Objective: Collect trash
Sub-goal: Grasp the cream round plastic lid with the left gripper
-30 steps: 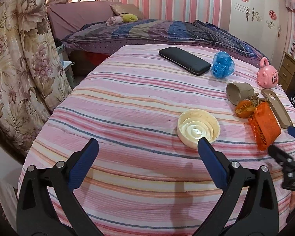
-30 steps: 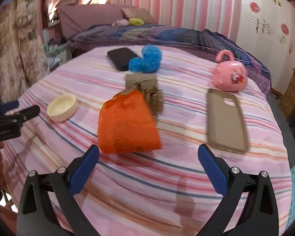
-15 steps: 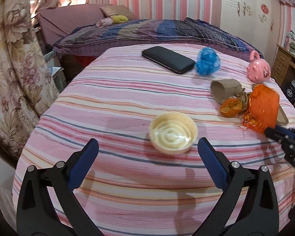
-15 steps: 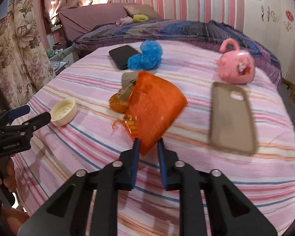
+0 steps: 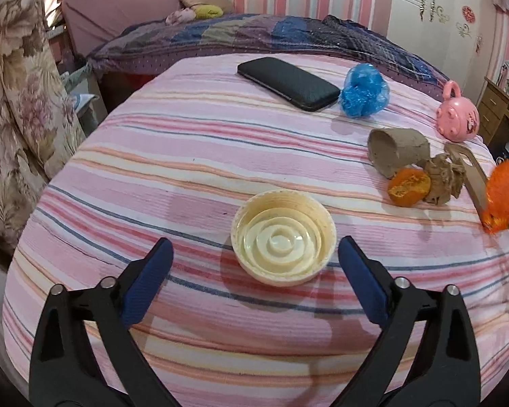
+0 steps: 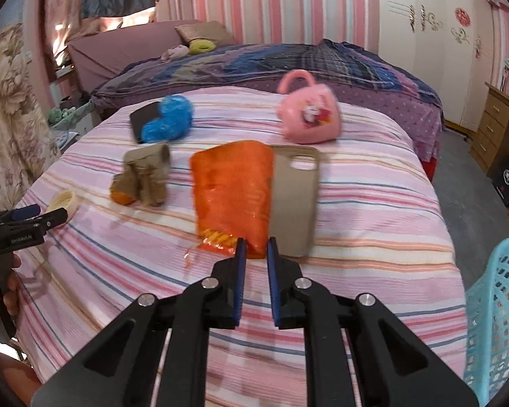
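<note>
My right gripper [image 6: 255, 249] is shut on the lower edge of an orange snack wrapper [image 6: 232, 193] and holds it up above the striped table; the wrapper also shows at the right edge of the left wrist view [image 5: 500, 196]. My left gripper [image 5: 252, 254] is open, its fingers on either side of a cream plastic lid [image 5: 283, 252] that lies open side up. More trash lies in between: a crumpled brown paper cup [image 5: 398, 149], an orange peel [image 5: 409, 186], brown paper scraps [image 5: 442, 179] and a blue plastic ball [image 5: 364, 91].
A black case [image 5: 288, 83], a pink toy pot [image 6: 308, 115] and a tan phone case [image 6: 293, 200] lie on the round striped table [image 5: 186, 156]. A light blue basket [image 6: 495, 322] stands at the right edge. A bed is behind the table.
My right gripper closed on the orange wrapper and lifted it off the table, turning right. My left gripper moved in until the cream lid sat between its open fingers.
</note>
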{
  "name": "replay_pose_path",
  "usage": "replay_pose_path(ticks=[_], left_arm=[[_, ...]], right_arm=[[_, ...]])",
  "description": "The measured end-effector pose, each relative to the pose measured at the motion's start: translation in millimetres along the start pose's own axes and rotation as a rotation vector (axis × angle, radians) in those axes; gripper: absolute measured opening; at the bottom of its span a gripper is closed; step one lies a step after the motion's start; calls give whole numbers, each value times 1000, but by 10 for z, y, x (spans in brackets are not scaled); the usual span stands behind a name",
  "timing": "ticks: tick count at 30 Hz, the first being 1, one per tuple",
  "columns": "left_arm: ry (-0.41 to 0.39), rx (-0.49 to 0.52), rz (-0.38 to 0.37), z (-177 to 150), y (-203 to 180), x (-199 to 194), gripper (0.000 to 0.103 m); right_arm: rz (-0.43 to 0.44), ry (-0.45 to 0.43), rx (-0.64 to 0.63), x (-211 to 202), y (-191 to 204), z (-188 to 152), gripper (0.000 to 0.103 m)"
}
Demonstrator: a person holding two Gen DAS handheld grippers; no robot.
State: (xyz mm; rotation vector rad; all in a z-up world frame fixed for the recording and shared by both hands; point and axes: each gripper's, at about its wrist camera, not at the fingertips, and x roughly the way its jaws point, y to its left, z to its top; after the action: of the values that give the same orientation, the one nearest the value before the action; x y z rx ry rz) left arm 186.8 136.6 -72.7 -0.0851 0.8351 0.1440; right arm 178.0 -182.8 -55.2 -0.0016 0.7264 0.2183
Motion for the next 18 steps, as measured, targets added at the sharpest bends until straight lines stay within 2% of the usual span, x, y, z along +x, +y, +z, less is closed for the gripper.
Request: replay_pose_path(ticks=[5, 7, 8, 10, 18], left_arm=[[3, 11, -17, 13, -50, 34, 76], [5, 40, -7, 5, -111, 49, 70], [6, 54, -1, -1, -143, 54, 66], [4, 82, 5, -4, -199, 53, 61], [3, 87, 4, -7, -209, 51, 60]], right_arm=[[-5, 9, 30, -1, -210, -17, 15], [6, 10, 58, 6, -287, -29, 29], [9, 8, 65, 13, -304, -38, 47], [17, -1, 75, 14, -315, -47, 60], [48, -20, 138, 151, -337, 27, 61]])
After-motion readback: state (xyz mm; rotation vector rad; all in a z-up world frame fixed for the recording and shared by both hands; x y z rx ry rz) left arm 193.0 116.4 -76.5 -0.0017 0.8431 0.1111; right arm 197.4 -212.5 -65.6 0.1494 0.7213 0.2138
